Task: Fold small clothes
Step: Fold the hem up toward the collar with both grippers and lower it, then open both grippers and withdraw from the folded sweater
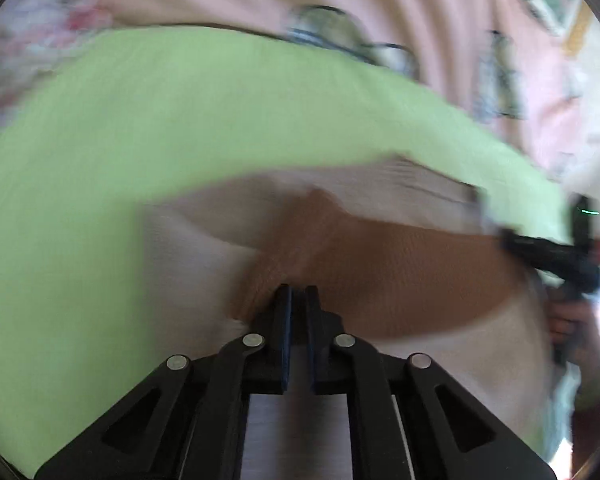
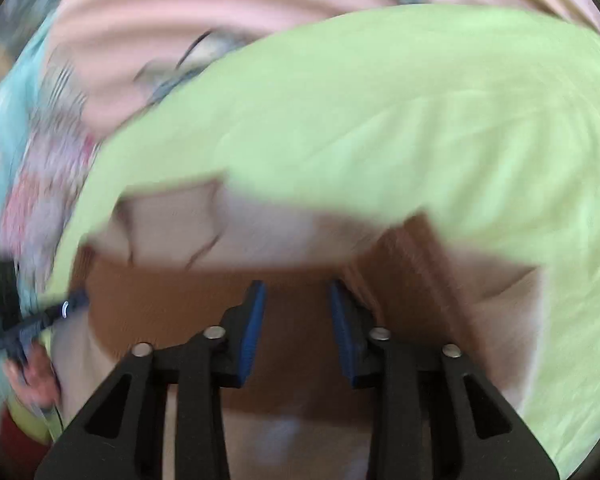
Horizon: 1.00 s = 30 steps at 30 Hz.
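Garment (image 2: 300, 292) just beyond right gripper (image 2: 298, 292)

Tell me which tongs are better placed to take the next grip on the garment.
Probably right: the right tongs stand open over the brown fabric, while the left tongs are already shut on it.

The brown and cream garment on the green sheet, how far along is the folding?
Done: the brown and cream garment lies on the green sheet. In hand: the left gripper is shut at the brown fabric's edge, though blur hides whether it pinches cloth; the right gripper is open above it. Left: no finished fold shows yet.
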Each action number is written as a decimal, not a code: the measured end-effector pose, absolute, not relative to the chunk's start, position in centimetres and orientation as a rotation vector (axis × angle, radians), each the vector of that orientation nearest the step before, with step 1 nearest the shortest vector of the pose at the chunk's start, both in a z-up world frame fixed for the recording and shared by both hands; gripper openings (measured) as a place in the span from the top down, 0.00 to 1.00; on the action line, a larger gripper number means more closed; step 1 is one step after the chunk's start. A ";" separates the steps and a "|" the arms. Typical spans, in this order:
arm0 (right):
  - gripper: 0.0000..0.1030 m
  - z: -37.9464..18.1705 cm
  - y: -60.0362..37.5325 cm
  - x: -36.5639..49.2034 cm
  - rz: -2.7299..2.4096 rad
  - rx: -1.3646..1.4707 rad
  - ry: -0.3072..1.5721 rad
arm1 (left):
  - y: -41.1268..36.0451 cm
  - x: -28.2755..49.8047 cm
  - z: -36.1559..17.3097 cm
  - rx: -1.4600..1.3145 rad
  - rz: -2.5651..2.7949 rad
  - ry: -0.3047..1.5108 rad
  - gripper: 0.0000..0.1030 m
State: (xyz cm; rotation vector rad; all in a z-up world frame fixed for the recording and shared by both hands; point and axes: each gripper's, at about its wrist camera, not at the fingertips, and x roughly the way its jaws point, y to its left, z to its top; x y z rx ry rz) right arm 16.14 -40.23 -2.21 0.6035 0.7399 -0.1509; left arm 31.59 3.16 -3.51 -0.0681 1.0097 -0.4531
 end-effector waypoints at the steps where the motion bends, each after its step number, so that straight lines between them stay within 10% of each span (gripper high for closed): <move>1: 0.71 -1.9 -40.5 15.7 -0.158 0.614 0.719 | 4.2 31.3 -3.4 -0.108 -0.459 0.999 0.97; 8: 0.65 0.7 -36.0 8.1 -0.069 0.572 0.630 | 7.1 27.1 -2.7 -0.162 -0.441 0.962 0.92; 13: 0.61 -1.8 -34.0 2.3 -0.153 0.551 0.666 | 7.2 22.6 -1.7 -0.158 -0.489 0.911 0.63; 17: 0.72 -3.0 -36.7 -0.4 -0.241 0.629 0.617 | 6.6 22.2 -3.2 -0.063 -0.431 0.933 0.66; 30: 0.55 -0.6 -30.8 -5.4 -0.193 0.641 0.545 | 11.5 11.1 -1.3 -0.209 -0.333 0.876 0.60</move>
